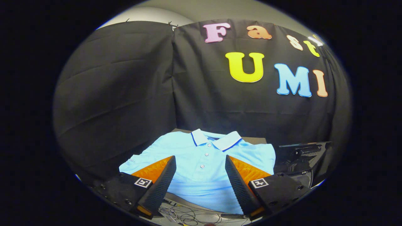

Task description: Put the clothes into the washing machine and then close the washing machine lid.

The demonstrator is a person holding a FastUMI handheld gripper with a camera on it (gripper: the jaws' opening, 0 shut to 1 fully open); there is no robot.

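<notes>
A light blue polo shirt (201,157) with a white collar lies spread flat on a surface, collar toward the booth wall. My gripper (200,164) hovers above its lower half, open, with the shirt's button placket showing in the gap between the two fingers. Nothing is held. A dark machine part with a raised black lid or frame (303,153) stands just to the right of the shirt, beyond the right finger; its inside is hidden.
Black cloth walls close off the back and left. A tangle of thin cables (191,216) lies below the shirt's hem, under the fingers. The brown surface edge (254,139) shows behind the shirt's right shoulder.
</notes>
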